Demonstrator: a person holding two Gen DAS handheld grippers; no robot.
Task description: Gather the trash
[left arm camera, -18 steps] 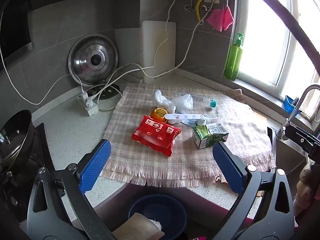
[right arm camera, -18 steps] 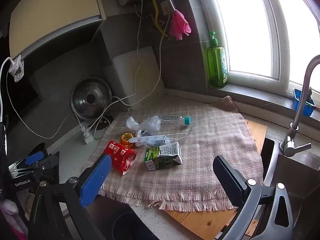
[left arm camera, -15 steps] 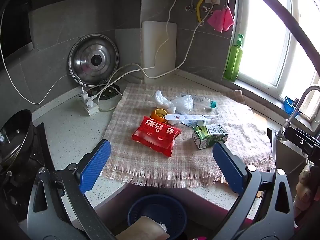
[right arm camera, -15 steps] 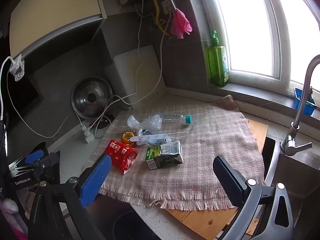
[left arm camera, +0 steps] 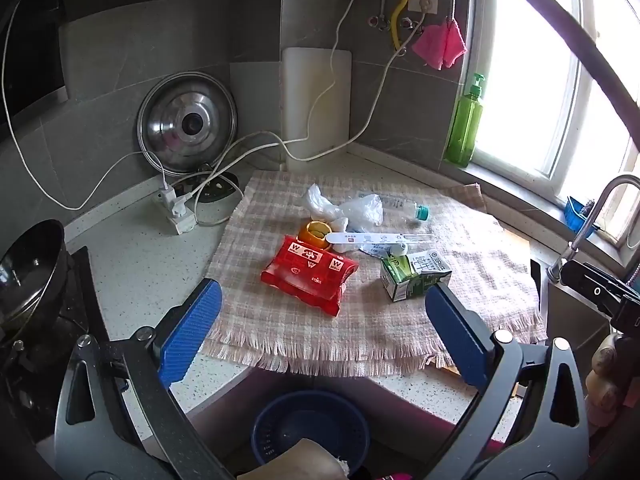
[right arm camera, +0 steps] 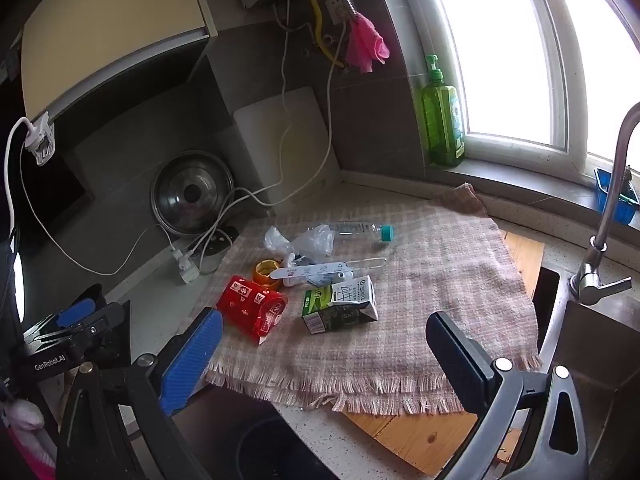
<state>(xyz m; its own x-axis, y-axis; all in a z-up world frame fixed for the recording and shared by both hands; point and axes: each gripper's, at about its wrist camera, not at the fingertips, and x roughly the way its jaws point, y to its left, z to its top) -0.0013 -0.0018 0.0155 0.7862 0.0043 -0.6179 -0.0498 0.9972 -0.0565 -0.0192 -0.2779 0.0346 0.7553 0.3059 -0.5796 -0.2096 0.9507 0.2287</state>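
cloth [left arm camera: 400, 320]: pink-beige plaid
wrapper [left arm camera: 308, 274]: red, white marks
carton [left arm camera: 416, 276]: green and white
bottle cap [left arm camera: 421, 212]: teal
bin [left arm camera: 276, 416]: blue

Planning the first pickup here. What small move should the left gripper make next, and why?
Probably ease the left gripper forward and down toward the red packet. Its jaws stand wide open and empty, the packet is the nearest trash on the checked cloth, and the blue bin waits just below.
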